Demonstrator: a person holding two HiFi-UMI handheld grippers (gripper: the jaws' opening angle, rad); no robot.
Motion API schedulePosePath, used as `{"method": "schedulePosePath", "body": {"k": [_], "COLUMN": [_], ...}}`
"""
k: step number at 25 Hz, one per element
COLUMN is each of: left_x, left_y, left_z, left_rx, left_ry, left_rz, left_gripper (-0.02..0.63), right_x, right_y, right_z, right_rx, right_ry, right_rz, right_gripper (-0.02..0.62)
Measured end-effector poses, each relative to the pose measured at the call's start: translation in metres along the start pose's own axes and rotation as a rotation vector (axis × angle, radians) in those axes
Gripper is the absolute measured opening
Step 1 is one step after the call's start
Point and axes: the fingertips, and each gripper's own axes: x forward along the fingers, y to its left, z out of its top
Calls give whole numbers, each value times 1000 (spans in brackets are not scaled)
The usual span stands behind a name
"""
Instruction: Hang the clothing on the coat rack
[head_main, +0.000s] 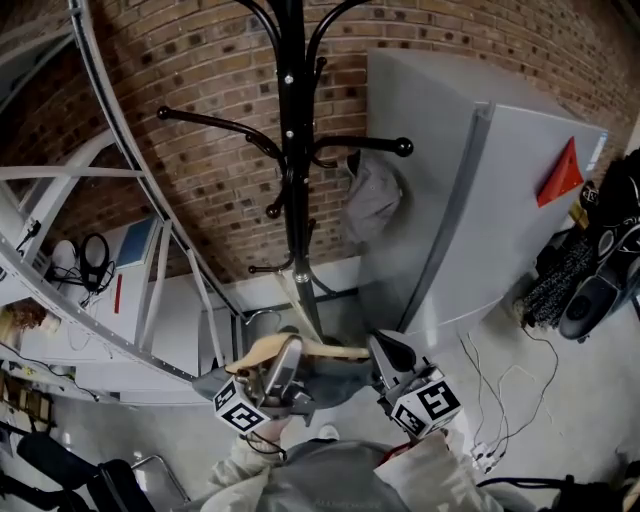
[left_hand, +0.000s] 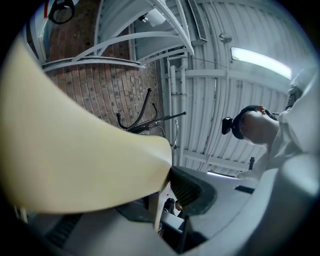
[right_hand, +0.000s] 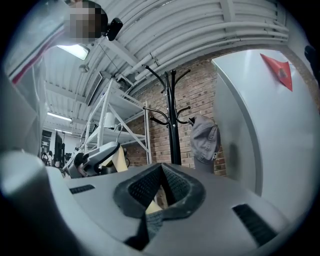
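The big grey cabinet (head_main: 480, 200) fills the right side, and the black coat rack (head_main: 292, 150) stands against the brick wall just left of it. A grey cap (head_main: 372, 200) already hangs on one of its arms.

The clothing (head_main: 335, 385), a dark grey piece, is low down in front of the person, well short of the rack. It is draped on a pale wooden hanger (head_main: 300, 349) stretched between the two tools. The left gripper (head_main: 288, 352) is clamped on the hanger's shoulder. The right gripper (head_main: 388, 352) has its tips pinched together over grey cloth, with a sliver of wood behind it.

The cloth looks soft and light and would likely sag or slide off. The stiff hanger seems the sound place to hold, near both ends.

Most of the garment is tucked under the tools, so I can't tell what kind it is. The hanger's hook is hard to pick out from above.
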Motion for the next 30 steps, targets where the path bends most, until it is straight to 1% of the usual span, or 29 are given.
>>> {"method": "schedulePosePath", "body": {"k": [7,13,20,26,30], "left_x": [7,8,19,34,46], "left_y": [18,26,33,35,35], "left_z": [18,25,30,32,33], "left_rx": [-15,-37,-43,-29,-23], "left_ry": [24,38,51,53,57], "left_rz": [-48,-75,-97,-118,-124], "left_gripper": [103,103,103,103,103], "right_x": [26,38,51,58,63], "right_y": [7,12,18,13,6], "right_z": [5,8,15,33,40], "right_rx": [-23,-39,-70,-103,-107], "right_ry": [-21,-33,-34,-74,-90], "right_rz": [-46,-82,-75,-65,-60], "right_gripper": [21,21,21,21,21]}}
